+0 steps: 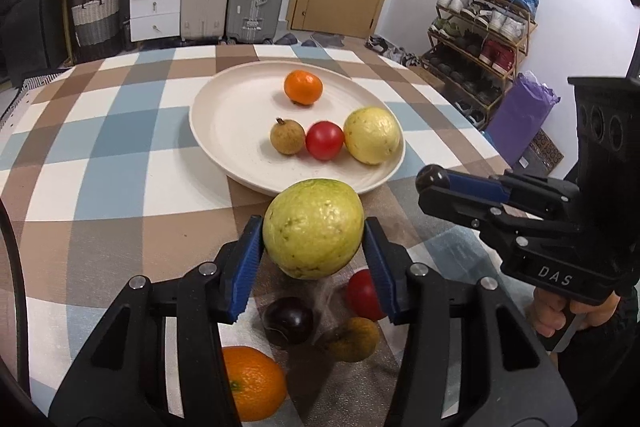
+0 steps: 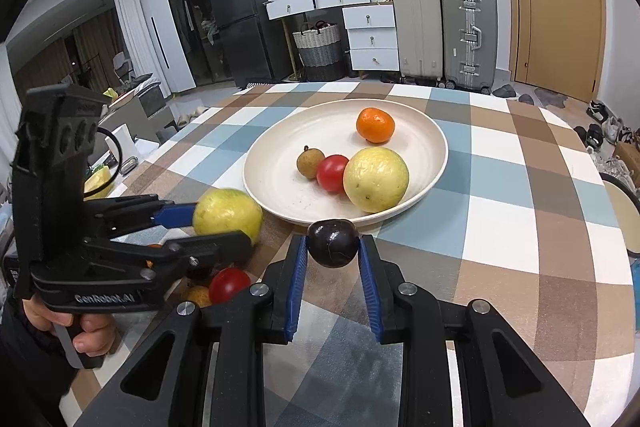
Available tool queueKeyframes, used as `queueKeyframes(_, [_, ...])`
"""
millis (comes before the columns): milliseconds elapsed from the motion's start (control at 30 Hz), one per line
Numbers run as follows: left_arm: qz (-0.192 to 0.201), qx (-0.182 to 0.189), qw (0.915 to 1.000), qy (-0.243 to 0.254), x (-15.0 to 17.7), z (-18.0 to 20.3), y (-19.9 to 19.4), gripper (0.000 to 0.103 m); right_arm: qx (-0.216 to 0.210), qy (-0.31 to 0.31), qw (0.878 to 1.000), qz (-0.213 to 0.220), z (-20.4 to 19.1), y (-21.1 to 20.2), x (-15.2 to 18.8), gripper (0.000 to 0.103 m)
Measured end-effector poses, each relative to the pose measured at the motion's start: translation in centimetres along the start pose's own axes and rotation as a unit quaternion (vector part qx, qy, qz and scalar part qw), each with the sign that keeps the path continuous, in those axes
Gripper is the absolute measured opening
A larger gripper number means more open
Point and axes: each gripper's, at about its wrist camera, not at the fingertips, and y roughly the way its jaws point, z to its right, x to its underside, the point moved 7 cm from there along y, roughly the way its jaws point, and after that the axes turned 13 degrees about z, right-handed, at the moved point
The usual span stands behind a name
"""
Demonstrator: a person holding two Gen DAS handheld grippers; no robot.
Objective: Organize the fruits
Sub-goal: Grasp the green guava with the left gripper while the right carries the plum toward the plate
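Note:
My left gripper is shut on a green guava, held above the table just before the cream plate. It also shows in the right wrist view. My right gripper is shut on a dark purple round fruit near the plate's front rim. On the plate lie an orange mandarin, a brown longan, a red tomato and a yellow guava. Under the left gripper lie another dark fruit, a tomato, a longan and an orange.
The round table has a checked cloth. Behind it stand suitcases, white drawers and a woven basket. A shoe rack stands at the right wall.

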Motion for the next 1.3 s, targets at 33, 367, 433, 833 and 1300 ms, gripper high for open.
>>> queueKeyframes(33, [0.007, -0.003, 1.0000, -0.002, -0.2, -0.2, -0.3, 0.047, 0.000, 0.000, 1.000, 0.001, 0.0, 0.0, 0.0, 0.027])
queueKeyframes(367, [0.053, -0.033, 0.9977, -0.026, -1.9, -2.2, -2.1, 0.047, -0.003, 0.001, 1.000, 0.021, -0.4, -0.1, -0.6, 0.027])
queueKeyframes(433, [0.057, -0.035, 0.9975, -0.023, -2.1, -2.2, -2.4, 0.047, -0.004, 0.000, 1.000, 0.026, -0.5, 0.0, -0.8, 0.027])
queueKeyframes(833, [0.067, -0.053, 0.9960, -0.026, -4.1, -2.5, -1.5, 0.047, 0.034, 0.029, 0.997, 0.056, 1.6, -0.1, -1.9, 0.027])
queueKeyframes(1300, [0.057, -0.073, 0.9956, -0.014, -5.9, -3.3, 1.9, 0.047, 0.014, 0.061, 0.997, 0.037, 1.9, 1.5, -2.2, 0.027])
